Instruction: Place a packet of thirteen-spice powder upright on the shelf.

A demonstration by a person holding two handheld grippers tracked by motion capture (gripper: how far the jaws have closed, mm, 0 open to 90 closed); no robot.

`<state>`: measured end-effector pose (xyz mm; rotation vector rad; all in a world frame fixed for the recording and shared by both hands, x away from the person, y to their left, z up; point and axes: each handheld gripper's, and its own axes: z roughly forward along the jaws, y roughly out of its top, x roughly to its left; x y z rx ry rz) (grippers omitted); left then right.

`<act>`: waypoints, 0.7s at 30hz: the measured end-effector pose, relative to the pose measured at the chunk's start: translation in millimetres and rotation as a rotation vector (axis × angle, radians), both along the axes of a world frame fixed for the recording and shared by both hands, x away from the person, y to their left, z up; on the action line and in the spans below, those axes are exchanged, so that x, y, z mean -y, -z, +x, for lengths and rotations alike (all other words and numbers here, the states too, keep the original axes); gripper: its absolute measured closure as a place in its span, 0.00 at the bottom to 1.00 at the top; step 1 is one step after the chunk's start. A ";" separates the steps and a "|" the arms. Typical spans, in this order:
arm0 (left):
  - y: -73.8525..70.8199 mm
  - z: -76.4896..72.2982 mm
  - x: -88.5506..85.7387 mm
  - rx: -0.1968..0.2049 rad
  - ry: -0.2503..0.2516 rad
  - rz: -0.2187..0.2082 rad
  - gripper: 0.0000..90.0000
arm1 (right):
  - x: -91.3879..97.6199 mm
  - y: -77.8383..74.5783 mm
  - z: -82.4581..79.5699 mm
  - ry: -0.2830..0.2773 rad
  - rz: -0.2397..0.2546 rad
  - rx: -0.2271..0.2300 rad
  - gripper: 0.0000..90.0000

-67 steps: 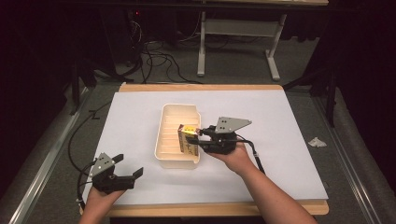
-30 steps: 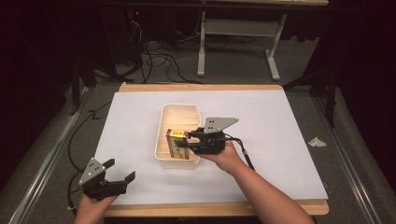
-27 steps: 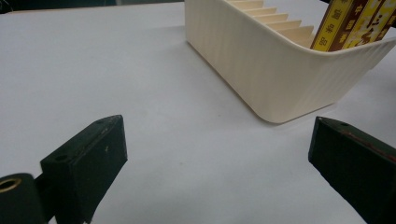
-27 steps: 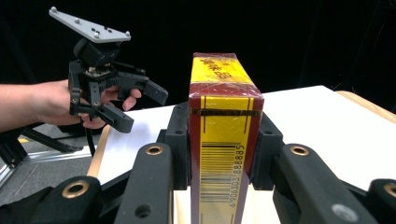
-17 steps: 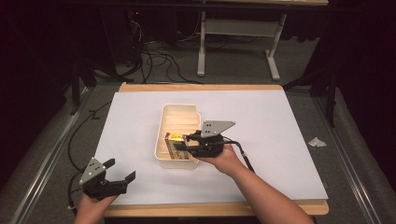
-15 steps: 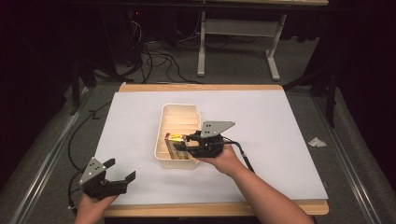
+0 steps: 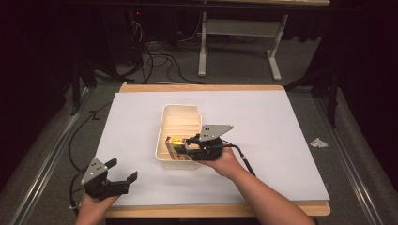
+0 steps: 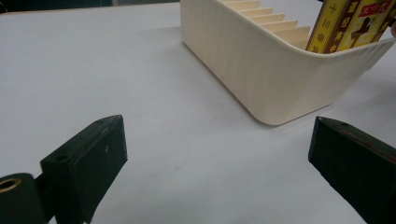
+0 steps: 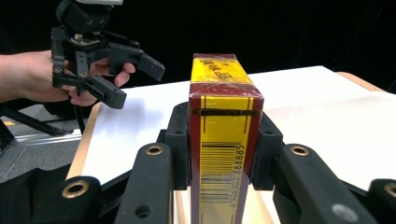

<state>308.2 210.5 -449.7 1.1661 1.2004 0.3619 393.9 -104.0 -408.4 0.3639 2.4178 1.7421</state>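
A yellow and red box (image 7: 176,142) with a barcode end (image 9: 225,140) is clamped in my right gripper (image 7: 188,146), whose jaws are shut on its two sides. The box leans over the near end of a cream ribbed tray (image 7: 180,118), partly inside it. In the left gripper view the box (image 8: 351,24) rises above the tray's near wall (image 8: 261,70). My left gripper (image 7: 120,177) is held open at the table's front left corner, with nothing between its jaws, well apart from the tray. From the right gripper view it (image 9: 127,80) shows at upper left.
A white sheet (image 7: 281,136) covers the wooden table. A crumpled scrap (image 7: 318,142) lies off the table's right edge. Cables and a desk frame (image 7: 239,42) sit on the floor behind. The sheet's right half holds nothing.
The right gripper has carried the box a little left and down toward the tray's near end. The left gripper drew back toward the front left corner, then stayed still.
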 end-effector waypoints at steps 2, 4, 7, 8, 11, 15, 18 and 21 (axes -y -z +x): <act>0.0 0.1 0.4 -0.001 0.001 0.000 0.06 | -0.2 0.6 0.1 0.002 -0.006 0.000 0.76; 0.1 0.2 0.7 -0.001 0.003 0.001 0.06 | -1.0 2.1 0.0 0.001 -0.017 0.002 0.76; 0.1 0.4 0.8 -0.002 0.003 -0.001 0.06 | -2.9 4.6 0.4 0.003 -0.025 -0.002 0.76; 0.1 0.4 0.8 -0.002 0.003 0.000 0.06 | -2.9 4.6 0.4 0.003 -0.025 -0.002 0.76; 0.3 0.4 0.7 -0.002 0.003 0.000 0.06 | -4.4 6.3 0.4 0.000 -0.032 -0.003 0.76; 0.3 0.4 0.9 -0.002 0.003 0.000 0.06 | -6.3 8.7 0.2 0.001 -0.044 -0.003 0.76; 0.3 0.4 1.1 -0.002 0.003 -0.001 0.06 | -7.5 11.2 0.7 -0.002 -0.055 -0.004 0.76; 0.2 0.3 1.3 -0.003 0.005 -0.003 0.06 | -8.6 15.8 1.4 -0.002 -0.066 -0.009 0.76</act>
